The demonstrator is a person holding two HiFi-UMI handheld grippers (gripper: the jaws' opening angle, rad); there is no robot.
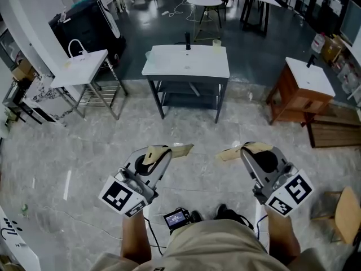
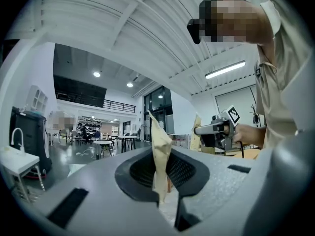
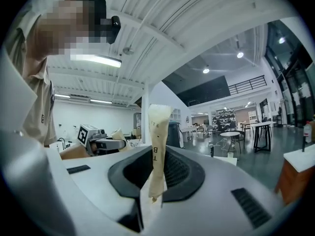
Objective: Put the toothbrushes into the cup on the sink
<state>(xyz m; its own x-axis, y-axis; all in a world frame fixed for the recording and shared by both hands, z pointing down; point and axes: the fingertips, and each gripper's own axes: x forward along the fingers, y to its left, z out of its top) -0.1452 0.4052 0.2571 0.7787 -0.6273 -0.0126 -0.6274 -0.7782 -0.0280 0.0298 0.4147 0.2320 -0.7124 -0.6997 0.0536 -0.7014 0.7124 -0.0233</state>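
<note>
left gripper [image 1: 162,153] and right gripper [image 1: 246,151] are each clamped on a wrapped toothbrush [image 1: 176,149], to be carried level to the far cup [image 1: 217,44] on the sink [image 1: 169,64].

A person in a beige short-sleeved shirt [image 2: 278,92], with a black camera [image 3: 109,27] worn at the head. Both the left tongs [image 1: 164,152] and the right tongs [image 1: 247,150] are grey and moulded, each capped with a cube [image 1: 120,196] of black-and-white square markers.
</note>
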